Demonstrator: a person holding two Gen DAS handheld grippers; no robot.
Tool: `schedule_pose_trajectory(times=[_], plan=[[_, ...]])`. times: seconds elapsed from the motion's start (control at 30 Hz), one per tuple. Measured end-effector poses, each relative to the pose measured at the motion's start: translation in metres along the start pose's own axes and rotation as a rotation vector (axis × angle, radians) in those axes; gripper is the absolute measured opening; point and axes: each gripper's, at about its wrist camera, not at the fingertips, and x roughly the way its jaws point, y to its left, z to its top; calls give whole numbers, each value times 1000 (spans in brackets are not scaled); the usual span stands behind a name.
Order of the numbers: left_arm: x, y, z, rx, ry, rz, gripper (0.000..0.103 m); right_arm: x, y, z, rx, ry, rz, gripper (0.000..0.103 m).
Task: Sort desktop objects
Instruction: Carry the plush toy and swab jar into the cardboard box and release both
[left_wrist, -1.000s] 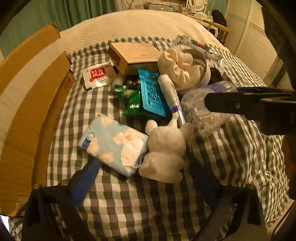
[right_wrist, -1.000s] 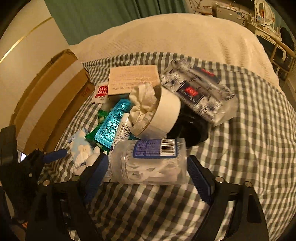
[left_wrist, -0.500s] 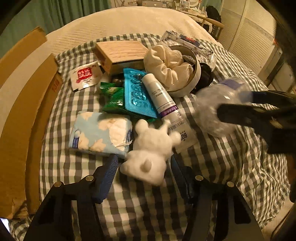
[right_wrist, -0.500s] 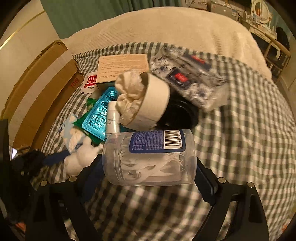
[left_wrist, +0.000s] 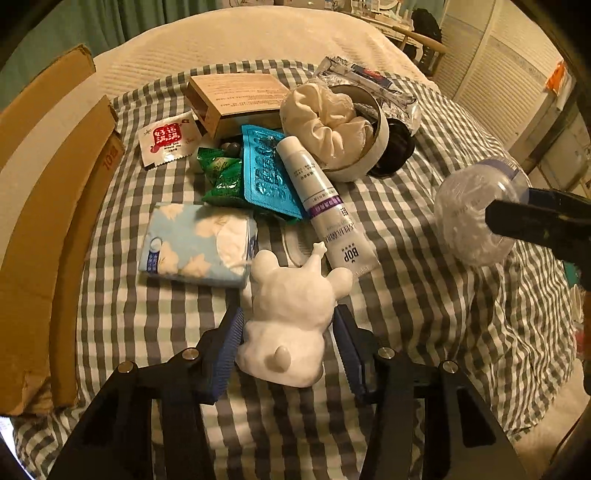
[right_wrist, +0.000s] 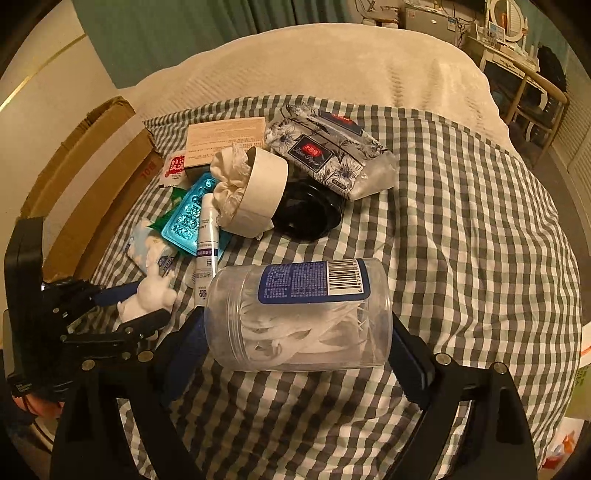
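A white bear-like figurine (left_wrist: 291, 317) lies on the checked cloth (left_wrist: 424, 295), also seen in the right wrist view (right_wrist: 149, 295). My left gripper (left_wrist: 288, 314) straddles it; the jaws are closing with the figurine between them, and a thin gap shows at the right pad. A clear plastic jar of white floss picks (right_wrist: 299, 325) with a blue label hangs above the cloth, on its side. My right gripper (right_wrist: 298, 326) is shut on its two ends. The left wrist view shows that jar (left_wrist: 469, 218) at the right, with one dark finger across it.
Cardboard box flaps (left_wrist: 44, 206) rise along the left. A pile lies on the cloth: blue tissue pack (left_wrist: 195, 243), white tube (left_wrist: 317, 199), teal blister pack (left_wrist: 266, 177), round white tin with cloth (left_wrist: 332, 125), brown box (left_wrist: 236, 96), floral wipes pack (right_wrist: 328, 155), black lid (right_wrist: 306, 218).
The left jaws have narrowed from wide open to close around the figurine. The right gripper has lifted the jar off the pile and carried it right, away from the heap.
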Motion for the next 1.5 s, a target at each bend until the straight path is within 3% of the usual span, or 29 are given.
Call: schedule_pose_trajectory(times=[0.13,0.47,0.77,0.9,1.07,1.2,1.37,1.5], plan=[[-17,2,0,-13,-27,4,51,-6,6,2,6,-12,10,90],[-99,12,25,-33,-221,25,51,-60,37,19,-2,-108,19,90],[-193,93,43,-218,-420,74,51,-123,106,60,-22,-268,68,90],[-219,144,43,-294,-454,121,51,-139,150,85,-45,-328,118,90],[-222,204,35,-366,-450,180,51,-134,213,114,-85,-366,191,90],[-205,234,27,-389,-422,207,51,-104,255,135,-97,-351,239,90],[-172,250,21,-393,-380,199,51,-55,284,157,-81,-312,279,90],[-155,252,20,-306,-346,180,54,-17,293,172,-56,-289,285,90]])
